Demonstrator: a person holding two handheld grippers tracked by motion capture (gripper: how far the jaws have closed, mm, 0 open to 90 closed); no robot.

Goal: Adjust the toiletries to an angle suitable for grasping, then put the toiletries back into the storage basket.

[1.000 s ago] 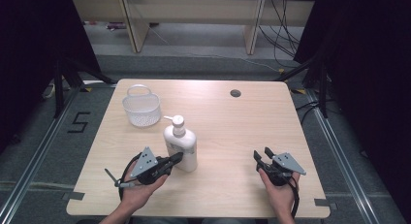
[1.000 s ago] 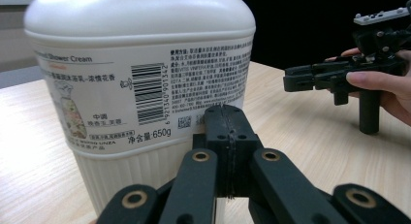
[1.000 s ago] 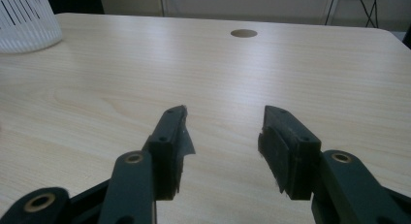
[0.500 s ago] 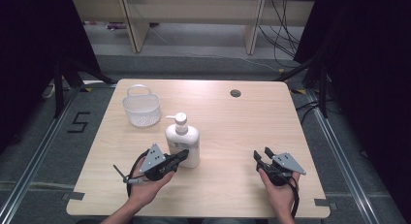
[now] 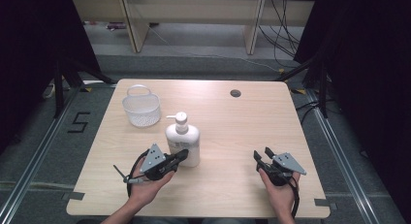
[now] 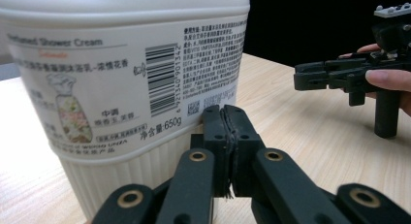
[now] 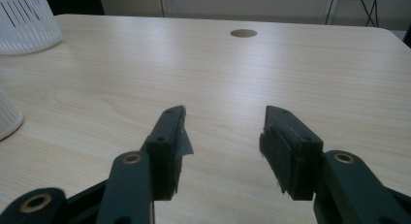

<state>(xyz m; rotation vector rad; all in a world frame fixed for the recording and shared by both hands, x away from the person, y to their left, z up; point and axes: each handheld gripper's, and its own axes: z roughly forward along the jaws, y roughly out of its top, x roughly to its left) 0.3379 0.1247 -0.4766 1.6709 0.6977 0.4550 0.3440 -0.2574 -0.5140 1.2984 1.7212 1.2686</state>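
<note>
The shower cream pump bottle point(image 5: 183, 144) stands upright touching the left gripper point(image 5: 182, 155) (jaws together, empty), lower centre; the right gripper point(image 5: 261, 156) gapes empty, well apart.

So it's a chunky white pump bottle point(image 5: 183, 142) of shower cream, standing upright on the light wood table point(image 5: 232, 122), a bit left of the middle and toward the near edge. The pump head on top has its nozzle pointing left. Up close, the label point(image 6: 121, 83) faces the near side: a barcode, blocks of tiny print, "Shower Cream" in faint lettering and a small picture. The lower part of the body is ribbed with vertical grooves. Cap's on, nothing spilled around it.
</note>
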